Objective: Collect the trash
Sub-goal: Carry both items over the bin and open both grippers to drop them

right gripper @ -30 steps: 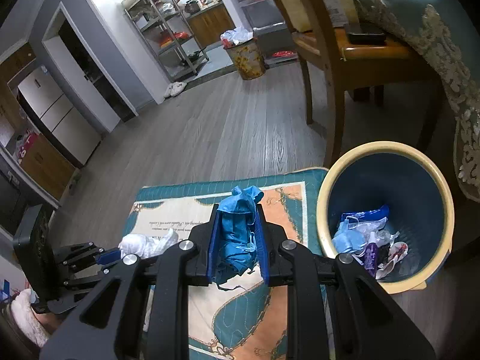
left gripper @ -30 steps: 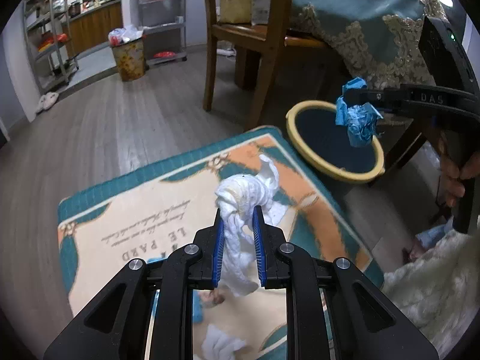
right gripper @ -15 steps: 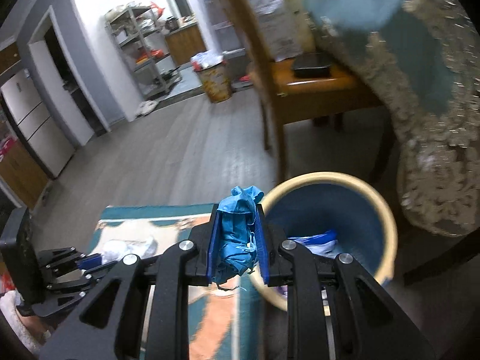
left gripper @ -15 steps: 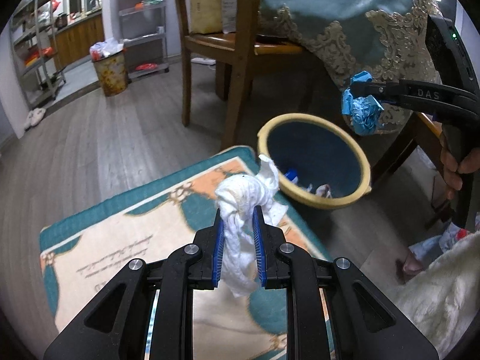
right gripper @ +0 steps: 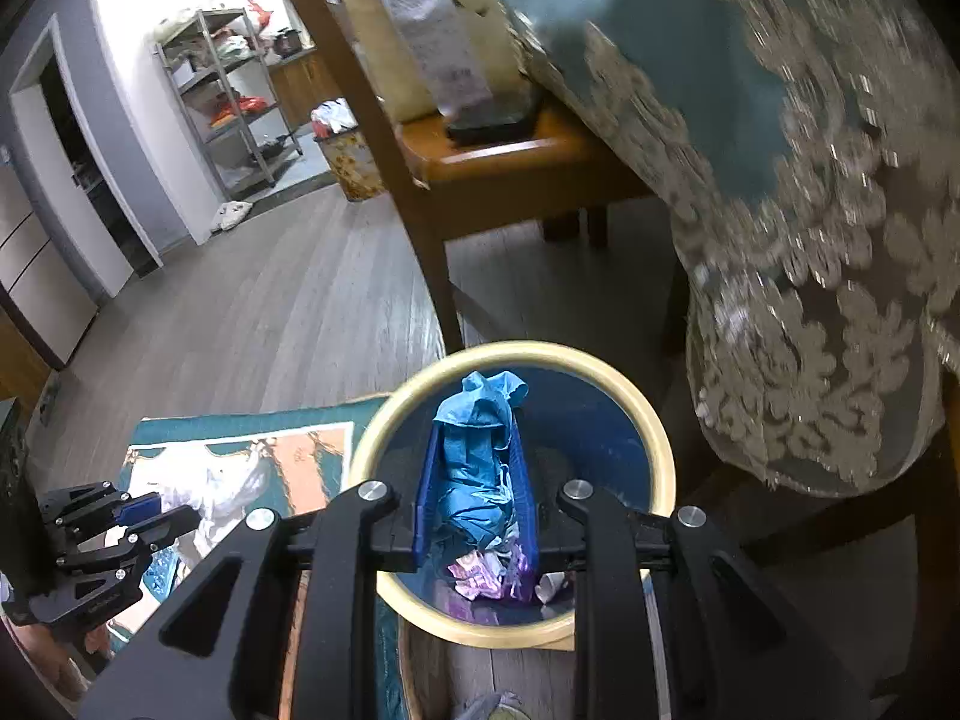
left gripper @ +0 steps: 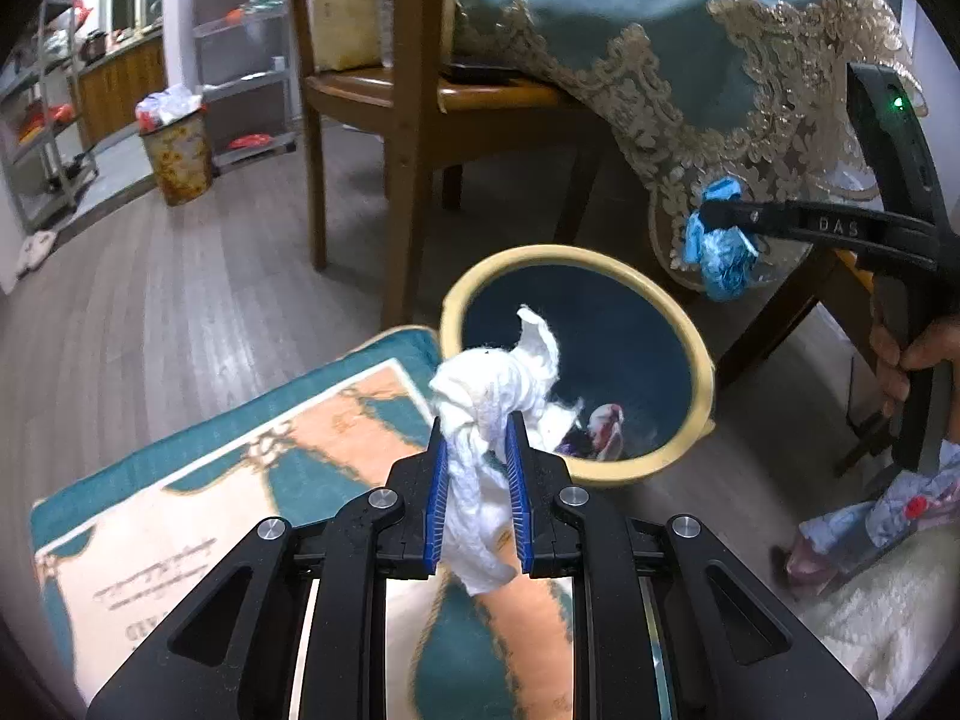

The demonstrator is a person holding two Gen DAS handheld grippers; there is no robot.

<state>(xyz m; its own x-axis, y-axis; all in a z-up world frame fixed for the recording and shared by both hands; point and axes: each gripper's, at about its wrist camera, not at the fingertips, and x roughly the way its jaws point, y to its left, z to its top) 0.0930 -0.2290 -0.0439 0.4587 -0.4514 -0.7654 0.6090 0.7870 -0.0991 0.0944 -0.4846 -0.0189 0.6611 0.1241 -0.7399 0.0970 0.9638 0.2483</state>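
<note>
My left gripper (left gripper: 477, 438) is shut on a crumpled white tissue (left gripper: 492, 384) and holds it over the rug at the near rim of the blue bin with a cream rim (left gripper: 702, 360). My right gripper (right gripper: 474, 468) is shut on a crumpled blue paper (right gripper: 477, 468) and holds it above the bin's opening (right gripper: 384, 420). From the left wrist view the right gripper (left gripper: 717, 213) shows with the blue paper (left gripper: 720, 252) above the bin's far right side. Several scraps of trash (right gripper: 486, 579) lie in the bin. The left gripper (right gripper: 150, 516) shows at the left with the tissue (right gripper: 210, 486).
A teal and orange rug (left gripper: 198, 516) lies on the grey wood floor. A wooden chair (left gripper: 414, 114) and a table with a teal lace cloth (left gripper: 690, 48) stand behind the bin. A second, full bin (left gripper: 177, 156) and metal shelves (right gripper: 228, 108) stand far back.
Both grippers have moved toward the bin. The right one with the blue paper is now over the opening; the left one with the tissue has come up to the near rim.
</note>
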